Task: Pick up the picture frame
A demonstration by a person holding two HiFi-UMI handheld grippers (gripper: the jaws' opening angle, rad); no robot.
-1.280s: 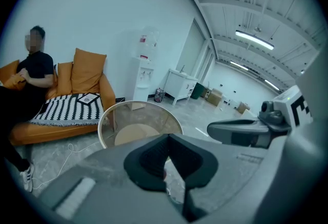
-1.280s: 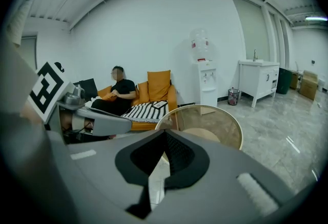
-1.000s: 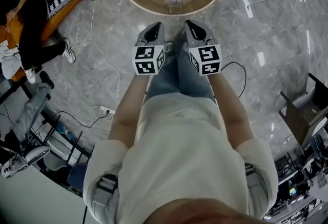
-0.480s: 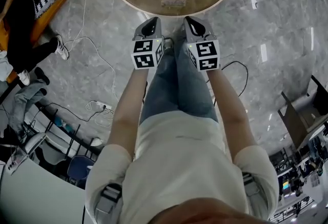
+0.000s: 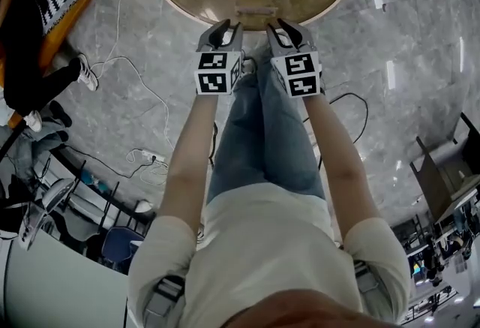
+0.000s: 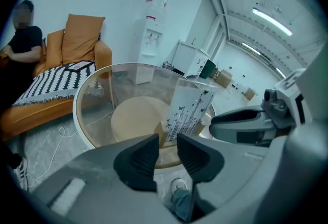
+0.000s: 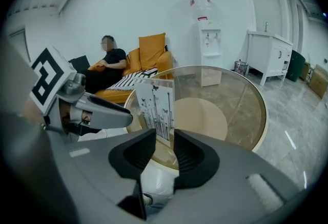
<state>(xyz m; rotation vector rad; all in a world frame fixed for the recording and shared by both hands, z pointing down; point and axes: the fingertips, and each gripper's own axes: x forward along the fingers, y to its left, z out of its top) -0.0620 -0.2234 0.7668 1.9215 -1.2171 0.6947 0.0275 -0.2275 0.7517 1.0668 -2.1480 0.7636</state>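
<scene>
Approach step, I judged. Saw picture frame [image 6: 190, 106] upright at near edge of glass table [image 5: 334, 2]. On left gripper [image 5: 220, 29] and right gripper [image 5: 289, 28], jaws had just been opening, spread, nothing between (frame beyond gaps). Next move needed: straddle frame's sides, close.

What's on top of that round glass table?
A picture frame stands upright near the table's edge. A round beige base shows through the glass. The left gripper, jaws just opening and empty, partly covers the frame's foot.

Water dispenser [image 7: 209, 38] stands near the orange sofa [image 7: 152, 49].
</scene>
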